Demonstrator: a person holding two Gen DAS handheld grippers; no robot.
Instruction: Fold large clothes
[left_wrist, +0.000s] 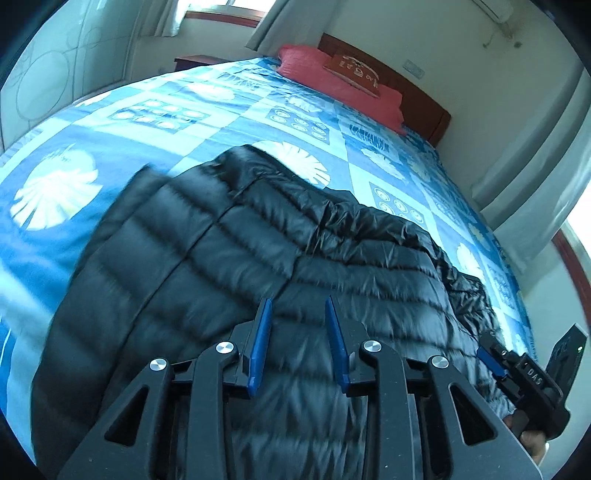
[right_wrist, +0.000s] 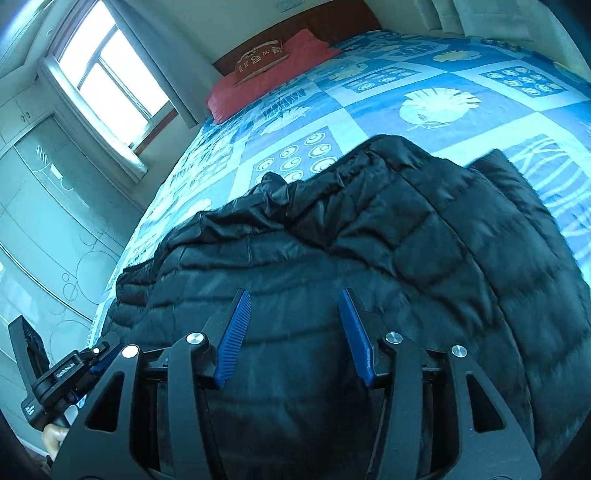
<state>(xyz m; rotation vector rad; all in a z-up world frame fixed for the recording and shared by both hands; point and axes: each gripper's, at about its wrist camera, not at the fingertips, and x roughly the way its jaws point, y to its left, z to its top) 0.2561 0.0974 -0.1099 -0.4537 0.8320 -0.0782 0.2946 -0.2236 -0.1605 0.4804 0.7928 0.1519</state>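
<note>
Blue patterned bed (left_wrist: 155, 110) is carrying the black puffer jacket (left_wrist: 258, 240) just ahead of both released claws, left claw (left_wrist: 299, 347) and right claw (right_wrist: 295, 339), risking slippery padding springing unfolded.

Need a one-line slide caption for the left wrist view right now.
Left gripper, fingers apart and empty, over a black puffer jacket on a blue patterned bed.
</note>
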